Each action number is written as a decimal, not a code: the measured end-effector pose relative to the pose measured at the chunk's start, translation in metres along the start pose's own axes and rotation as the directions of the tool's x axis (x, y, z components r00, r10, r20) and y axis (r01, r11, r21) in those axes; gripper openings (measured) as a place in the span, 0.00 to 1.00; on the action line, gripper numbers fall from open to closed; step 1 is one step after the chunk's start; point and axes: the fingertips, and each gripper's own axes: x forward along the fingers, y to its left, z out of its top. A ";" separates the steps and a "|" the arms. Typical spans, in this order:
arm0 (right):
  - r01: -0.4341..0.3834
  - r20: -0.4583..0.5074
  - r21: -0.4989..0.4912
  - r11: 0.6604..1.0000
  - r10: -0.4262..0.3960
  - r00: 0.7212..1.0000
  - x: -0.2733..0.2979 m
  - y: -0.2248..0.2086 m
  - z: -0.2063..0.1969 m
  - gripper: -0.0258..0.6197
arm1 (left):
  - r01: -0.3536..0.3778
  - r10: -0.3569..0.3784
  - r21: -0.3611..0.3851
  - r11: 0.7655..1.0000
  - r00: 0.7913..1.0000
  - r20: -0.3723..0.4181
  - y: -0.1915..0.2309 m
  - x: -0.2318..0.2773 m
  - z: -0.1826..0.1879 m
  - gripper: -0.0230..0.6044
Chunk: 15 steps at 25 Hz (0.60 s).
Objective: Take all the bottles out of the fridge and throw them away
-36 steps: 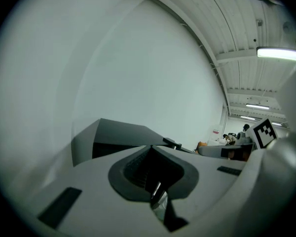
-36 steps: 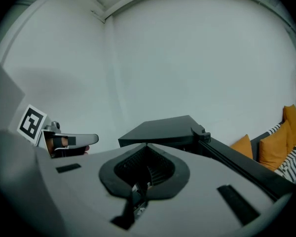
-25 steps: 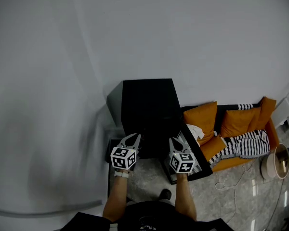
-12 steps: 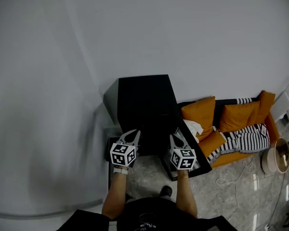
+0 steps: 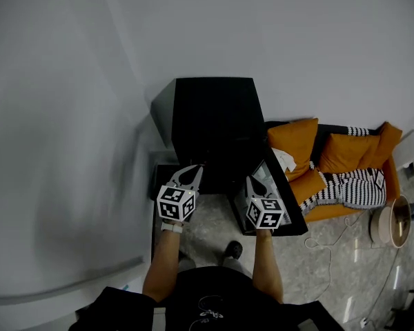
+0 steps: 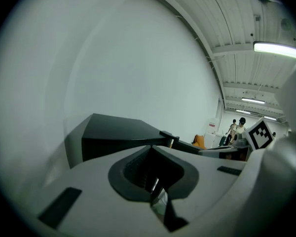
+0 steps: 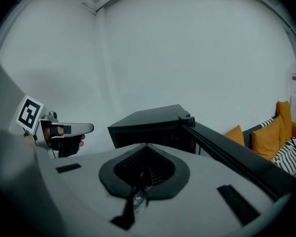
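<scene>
Held left claw (image 5: 194,172) and right claw (image 5: 252,181) pressed together and empty, near side of the black fridge (image 5: 214,116) with its door (image 5: 293,219) open to the right, no bottles in sight inside; needed, probably, to sink lower and part one claw before reaching in.

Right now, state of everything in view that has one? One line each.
fridge: upright against the wall; inside too dark to see any bottles.
fridge door: open, swung out on the right gripper's side.
left gripper: shut, empty, in front of the fridge.
right gripper: shut, empty, beside the open door.
</scene>
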 end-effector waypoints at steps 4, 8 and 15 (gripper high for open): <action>-0.029 -0.067 -0.002 1.000 0.029 0.997 0.019 0.012 -0.036 0.05 | -0.042 0.040 -0.048 0.998 0.999 -0.032 0.019 -0.009 -0.036 0.05; -0.072 -0.151 -0.006 0.997 0.070 0.986 0.051 0.029 -0.088 0.05 | -0.091 0.085 -0.113 0.989 0.994 -0.063 0.047 -0.021 -0.088 0.05; -0.127 -0.277 -0.017 0.992 0.117 0.954 0.116 0.058 -0.182 0.05 | -0.147 0.127 -0.164 0.976 0.984 -0.127 0.092 -0.046 -0.164 0.05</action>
